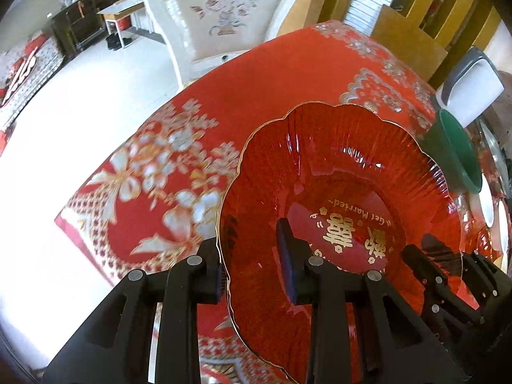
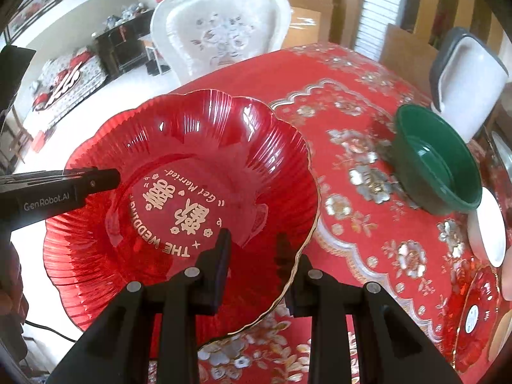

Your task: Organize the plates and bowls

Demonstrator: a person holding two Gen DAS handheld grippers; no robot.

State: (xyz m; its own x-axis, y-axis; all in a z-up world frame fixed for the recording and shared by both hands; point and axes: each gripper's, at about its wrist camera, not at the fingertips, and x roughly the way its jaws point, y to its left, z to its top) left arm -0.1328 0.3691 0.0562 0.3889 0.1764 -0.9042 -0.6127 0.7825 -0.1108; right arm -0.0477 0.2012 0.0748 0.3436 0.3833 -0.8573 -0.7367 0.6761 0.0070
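Observation:
A red glass plate (image 1: 336,166) with a scalloped gold rim and gold lettering is held above the red table. My left gripper (image 1: 252,265) is shut on its left rim, one finger under it and one on top. My right gripper (image 2: 256,252) is shut on its right rim (image 2: 192,147). The left gripper (image 2: 112,176) shows in the right wrist view at the plate's left edge. A green bowl (image 2: 438,163) stands on the table to the right, also in the left wrist view (image 1: 454,150).
The table has a red flowered cloth (image 2: 361,118). A white container with a grey rim (image 2: 467,80) stands behind the green bowl. A white dish (image 2: 489,233) and another red plate (image 2: 480,313) lie at the right edge. A white chair (image 2: 220,35) stands beyond the table.

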